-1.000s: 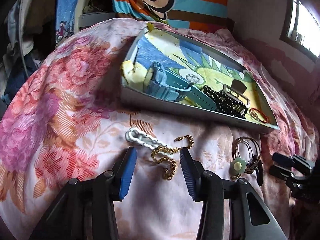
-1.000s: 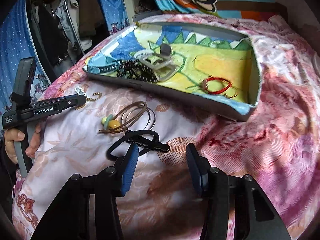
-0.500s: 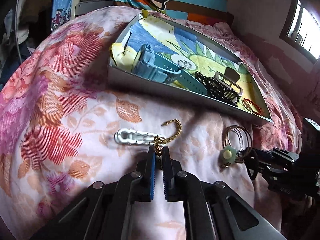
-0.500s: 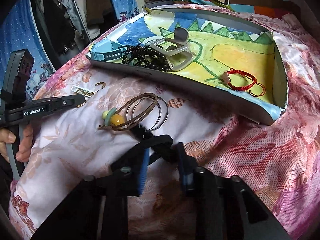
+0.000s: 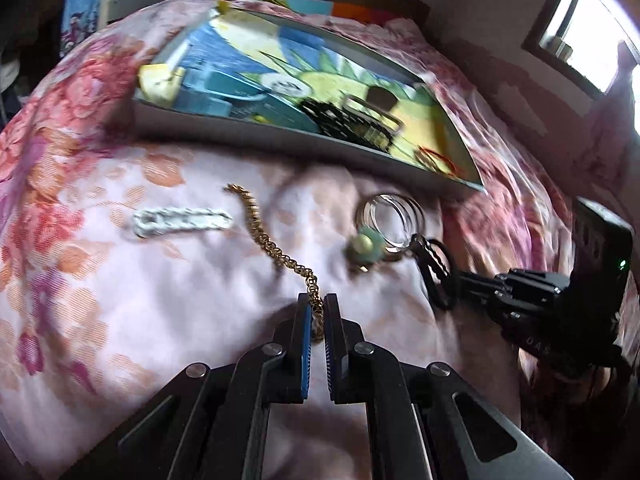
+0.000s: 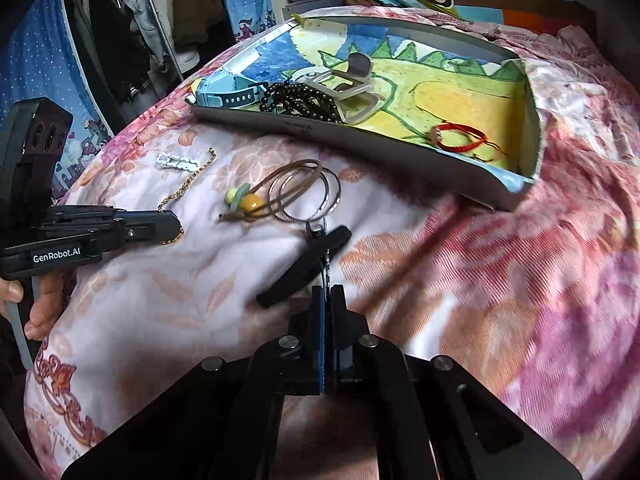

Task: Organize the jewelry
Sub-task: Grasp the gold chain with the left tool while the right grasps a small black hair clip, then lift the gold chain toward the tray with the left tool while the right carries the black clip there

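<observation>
My left gripper [image 5: 318,312] is shut on one end of a gold chain bracelet [image 5: 272,246], which trails away across the floral bedspread; the chain also shows in the right wrist view [image 6: 188,184]. My right gripper [image 6: 328,294] is shut on a black hair clip [image 6: 308,268], also seen from the left wrist [image 5: 436,276], held just above the cloth. A white chain clip [image 5: 180,220] lies left of the gold chain. A brown cord necklace with beads and silver hoops [image 6: 296,192] lies between the two grippers.
A grey tray with a painted lining [image 6: 384,152] sits further back on the bed, holding a blue watch [image 6: 224,94], black beads [image 6: 304,100], a beige hair claw [image 6: 352,88] and a red string bracelet [image 6: 460,140]. Clothes hang at the far left.
My left gripper closed on the gold chain and pulled it back, stretching it out. My right gripper closed on the black hair clip and lifted it slightly.
</observation>
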`<state>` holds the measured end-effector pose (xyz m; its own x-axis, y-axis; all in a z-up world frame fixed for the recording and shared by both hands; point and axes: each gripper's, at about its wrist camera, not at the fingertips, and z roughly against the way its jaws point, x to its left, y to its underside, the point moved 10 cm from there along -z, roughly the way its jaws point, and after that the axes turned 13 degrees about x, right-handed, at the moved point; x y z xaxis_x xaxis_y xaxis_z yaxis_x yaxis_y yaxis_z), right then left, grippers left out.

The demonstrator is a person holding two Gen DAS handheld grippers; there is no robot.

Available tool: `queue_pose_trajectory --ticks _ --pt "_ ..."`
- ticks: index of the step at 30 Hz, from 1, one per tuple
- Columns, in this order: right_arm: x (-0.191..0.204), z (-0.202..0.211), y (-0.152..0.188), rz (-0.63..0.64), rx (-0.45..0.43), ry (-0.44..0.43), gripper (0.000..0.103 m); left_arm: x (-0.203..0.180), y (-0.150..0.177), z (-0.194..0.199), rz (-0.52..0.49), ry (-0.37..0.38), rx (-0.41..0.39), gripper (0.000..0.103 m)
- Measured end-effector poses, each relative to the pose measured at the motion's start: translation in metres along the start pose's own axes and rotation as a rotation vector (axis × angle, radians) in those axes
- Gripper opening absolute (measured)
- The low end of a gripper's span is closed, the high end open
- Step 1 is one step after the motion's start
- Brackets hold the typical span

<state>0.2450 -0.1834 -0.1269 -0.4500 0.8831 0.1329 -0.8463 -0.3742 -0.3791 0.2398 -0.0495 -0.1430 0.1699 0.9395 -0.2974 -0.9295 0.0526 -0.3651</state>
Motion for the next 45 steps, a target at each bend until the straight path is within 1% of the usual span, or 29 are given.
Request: queue_pose_trajectory --ticks 7,14,21,25,32,35,39,42,45 --pt "-0.002 0.017 0.016 -0.015 0.003 0.038 0.003 -0.012 0.004 0.008 -0.023 0.019 -0.012 0.006" --pt "-0.005 0.04 0.036 -0.031 -0.017 0.069 0.003 -0.032 0.012 0.018 -0.069 0.039 -0.024 0.006" --pt "-0.005 0.052 0.049 -0.054 -0.031 0.049 0.002 -0.046 0.028 0.026 -0.056 0.101 -0.024 0.006" --pt "-0.001 0.057 0.053 -0.052 -0.039 0.044 0.002 -0.057 0.038 0.028 -0.079 0.097 -0.027 0.006" --pt "0.003 0.066 0.057 -0.046 -0.053 0.049 0.002 -0.071 0.044 0.037 -0.131 0.086 -0.059 0.006" --pt "0.004 0.074 0.053 -0.042 -0.086 0.051 0.002 -0.074 0.046 0.038 -0.138 0.083 -0.063 0.006" --pt "0.004 0.085 0.043 -0.031 -0.152 0.043 0.002 -0.077 0.043 0.042 -0.151 0.076 -0.076 0.006" --pt "0.003 0.093 0.034 -0.02 -0.214 0.046 0.002 -0.08 0.035 0.045 -0.154 0.06 -0.088 0.006" --pt "0.0 0.101 0.02 -0.009 -0.286 0.067 0.002 -0.082 0.025 0.049 -0.149 0.045 -0.097 0.006"
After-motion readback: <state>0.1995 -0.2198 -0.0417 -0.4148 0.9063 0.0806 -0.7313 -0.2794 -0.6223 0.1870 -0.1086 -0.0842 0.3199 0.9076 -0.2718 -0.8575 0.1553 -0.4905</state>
